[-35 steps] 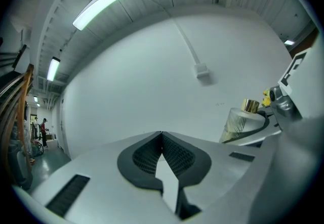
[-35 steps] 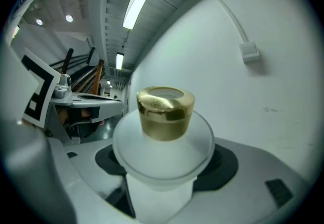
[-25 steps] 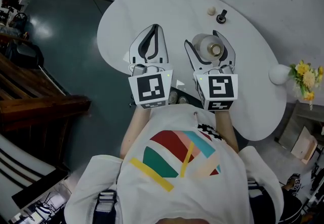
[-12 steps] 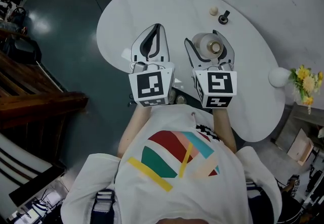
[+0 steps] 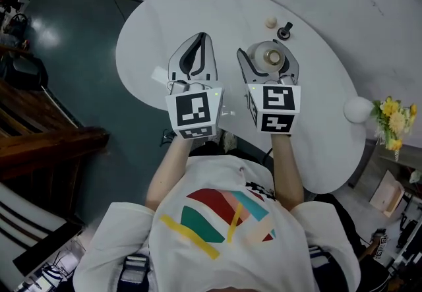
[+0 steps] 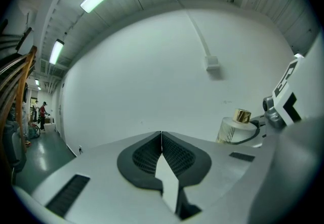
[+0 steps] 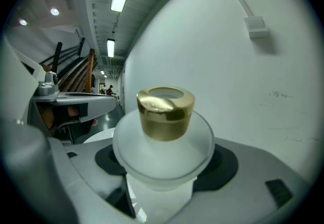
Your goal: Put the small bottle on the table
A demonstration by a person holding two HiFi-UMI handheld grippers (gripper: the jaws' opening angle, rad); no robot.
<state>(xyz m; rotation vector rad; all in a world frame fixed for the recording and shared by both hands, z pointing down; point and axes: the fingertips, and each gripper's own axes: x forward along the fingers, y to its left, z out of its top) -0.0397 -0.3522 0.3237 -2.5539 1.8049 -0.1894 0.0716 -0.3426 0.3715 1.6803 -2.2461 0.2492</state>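
Standing upright with its gold cap (image 7: 165,110) pointing up, the small bottle (image 5: 271,58) is clamped between the jaws of the right gripper (image 5: 266,55) over the middle of the table (image 5: 198,7) (whether its base touches the top, I cannot tell). Its frosted body hides any contents. The left gripper (image 5: 200,36), jaws pressed together on nothing, hovers over the table's near left part.

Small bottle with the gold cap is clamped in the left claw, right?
No: the small bottle with the gold cap is clamped in the right claw, as the right gripper view shows. The left claw is shut, empty.
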